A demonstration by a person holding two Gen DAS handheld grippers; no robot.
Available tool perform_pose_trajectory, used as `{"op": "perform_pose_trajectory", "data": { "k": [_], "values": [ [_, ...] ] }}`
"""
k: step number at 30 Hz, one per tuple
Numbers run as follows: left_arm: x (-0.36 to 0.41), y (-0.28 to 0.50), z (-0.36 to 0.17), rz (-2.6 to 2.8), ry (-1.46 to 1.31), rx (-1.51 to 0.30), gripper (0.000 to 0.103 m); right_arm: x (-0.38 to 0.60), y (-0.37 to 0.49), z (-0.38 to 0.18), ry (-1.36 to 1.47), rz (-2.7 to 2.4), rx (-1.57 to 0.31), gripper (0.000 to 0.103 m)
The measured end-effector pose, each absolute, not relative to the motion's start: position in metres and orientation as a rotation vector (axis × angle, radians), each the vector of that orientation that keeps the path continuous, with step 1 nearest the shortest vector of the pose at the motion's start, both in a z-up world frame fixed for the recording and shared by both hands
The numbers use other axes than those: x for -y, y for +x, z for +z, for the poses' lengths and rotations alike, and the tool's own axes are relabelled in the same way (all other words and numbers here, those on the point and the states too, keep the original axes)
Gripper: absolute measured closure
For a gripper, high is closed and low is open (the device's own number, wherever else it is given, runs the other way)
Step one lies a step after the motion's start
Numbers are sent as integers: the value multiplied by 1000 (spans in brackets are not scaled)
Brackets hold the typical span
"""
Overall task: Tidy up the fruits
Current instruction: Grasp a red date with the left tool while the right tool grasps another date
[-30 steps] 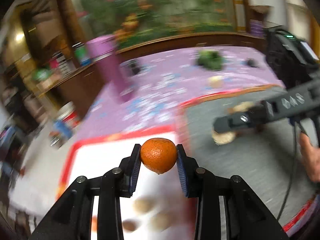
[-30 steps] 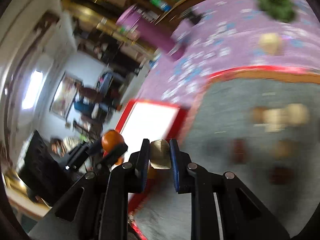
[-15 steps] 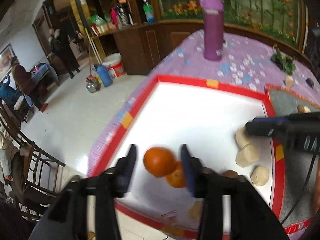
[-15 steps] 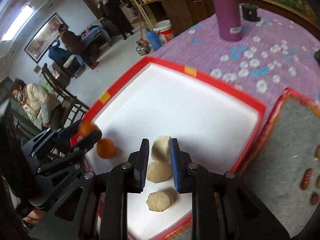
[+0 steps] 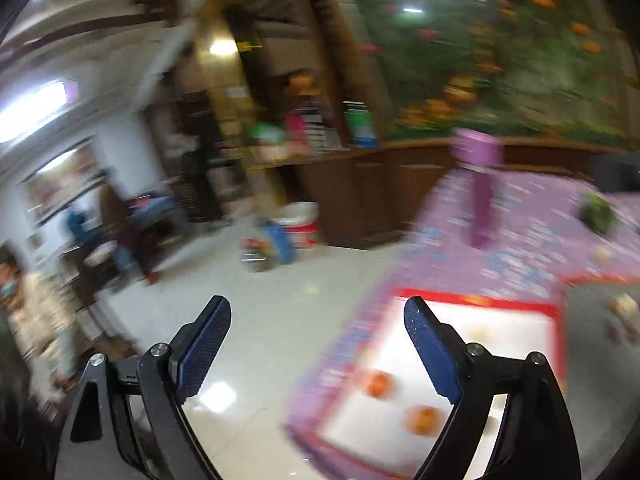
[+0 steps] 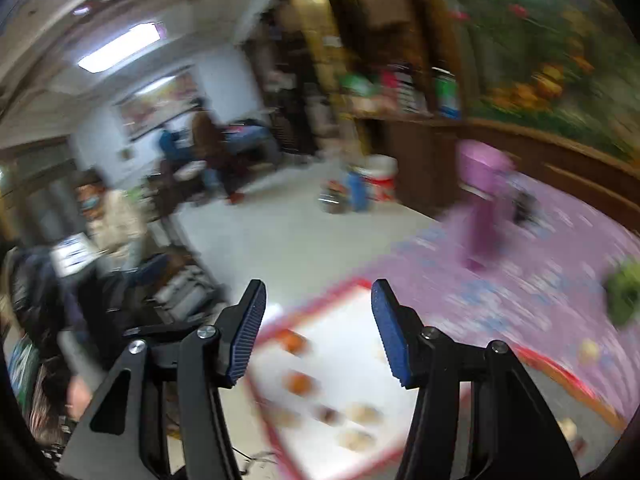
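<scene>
Purple tablecloth point(image 5: 520, 256), white tray point(image 6: 352, 344) with oranges point(image 5: 378, 385), purple bottle point(image 5: 480, 184), both claws wide open, empty.

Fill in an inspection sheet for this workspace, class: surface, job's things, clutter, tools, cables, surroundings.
Surface: purple patterned tablecloth carrying a red-edged white tray.
Job's things: two oranges lie apart on the tray; pale and brown fruits sit nearer its front edge, blurred.
Clutter: tall purple bottle standing upright, a green leafy item.
Tools: left tool open, empty; right tool open, empty.
Cables: nothing seen.
Surroundings: tiled floor, wooden cabinets, seated people, buckets; all motion-blurred.
</scene>
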State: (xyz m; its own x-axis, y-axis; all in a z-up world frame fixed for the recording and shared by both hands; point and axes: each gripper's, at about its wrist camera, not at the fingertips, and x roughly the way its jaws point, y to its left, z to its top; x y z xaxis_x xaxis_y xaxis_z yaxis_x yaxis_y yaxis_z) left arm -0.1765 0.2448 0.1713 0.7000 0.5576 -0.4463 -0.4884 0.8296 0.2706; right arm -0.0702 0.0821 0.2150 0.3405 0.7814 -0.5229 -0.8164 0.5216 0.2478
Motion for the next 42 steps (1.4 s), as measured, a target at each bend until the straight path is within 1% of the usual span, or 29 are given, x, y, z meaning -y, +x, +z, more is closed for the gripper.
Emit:
{"op": "perform_pose_trajectory", "data": {
  "k": [4,8,11,13,18,22,23,25,26,29,30,32,33,34,36,37,39,42],
  "values": [
    [-176,-132,130,225,139,-634,14,38,-1,157,-1,769,-792,47],
    [-110,-92,100,52,207,-690,14,144,35,114,133,561,-881,47],
    [-74,-75,86,-31,256,-714,14,187,50,82,164,483,-946,47],
    [-54,-62,76,-84,288,-744,14,201,58,61,188,466,-999,47],
    [-39,-43,61,-80,274,-800,15,190,63,38,189,489,-1052,62],
    [-38,-30,55,-73,238,-840,15,172,64,30,99,436,-1037,65],
    [-36,-29,54,-72,234,-845,15,170,64,25,82,429,-1037,67],
    [-31,-24,50,-59,230,-862,15,166,63,21,83,450,-1035,68],
    [-27,-21,46,-53,225,-872,15,163,62,20,54,444,-1030,73],
    [-21,-13,38,-27,205,-896,16,153,55,18,-19,436,-999,77],
    [-19,-10,35,-19,199,-901,17,152,54,18,-26,432,-994,82],
    [-17,-2,28,8,185,-919,29,156,55,17,2,444,-998,82],
    [-17,1,26,5,170,-932,40,158,56,17,16,449,-1000,82],
    [-16,4,23,-6,157,-942,48,162,57,16,38,458,-1006,82],
    [-12,7,19,-19,153,-950,56,167,59,16,77,467,-1015,82],
    [-8,7,19,-22,164,-937,65,169,59,17,92,468,-1017,82],
    [-4,7,20,-55,167,-939,78,172,60,18,119,476,-1017,82],
    [-2,4,19,-59,194,-921,82,179,62,20,179,495,-1014,82]
  ]
}}
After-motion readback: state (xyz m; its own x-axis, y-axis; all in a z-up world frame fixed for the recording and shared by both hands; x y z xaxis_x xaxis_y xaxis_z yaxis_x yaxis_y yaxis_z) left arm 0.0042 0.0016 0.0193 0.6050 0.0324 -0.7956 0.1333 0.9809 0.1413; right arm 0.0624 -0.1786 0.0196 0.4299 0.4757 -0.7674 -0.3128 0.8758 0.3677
